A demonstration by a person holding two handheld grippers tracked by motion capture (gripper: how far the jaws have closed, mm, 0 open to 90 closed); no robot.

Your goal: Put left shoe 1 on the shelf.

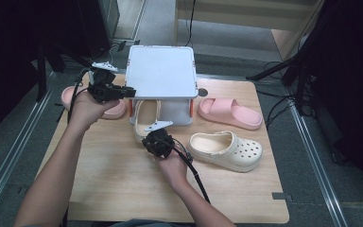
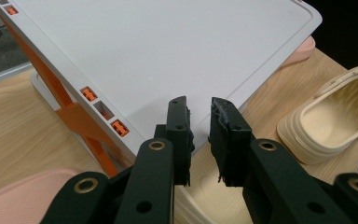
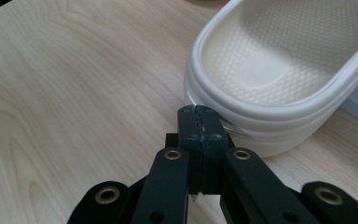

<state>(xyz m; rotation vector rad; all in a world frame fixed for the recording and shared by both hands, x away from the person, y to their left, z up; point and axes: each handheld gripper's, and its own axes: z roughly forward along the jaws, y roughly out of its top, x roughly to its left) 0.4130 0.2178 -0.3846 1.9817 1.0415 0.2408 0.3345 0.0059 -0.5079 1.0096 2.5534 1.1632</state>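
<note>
Wood table [image 1: 123,189] over grey floor; left gripper [image 2: 199,116] jaws apart, right gripper [image 3: 199,122] jaws closed, empty.

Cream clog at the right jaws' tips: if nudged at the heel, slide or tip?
Probably slides: the cream clog rests flat on its broad sole on smooth wood. Looks like light foam, so it may pivot if pushed off-centre. Its thick rim seems unlikely to buckle.

Wooden table [image 1: 123,189], grey floor [image 1: 9,142], dark surroundings
</note>
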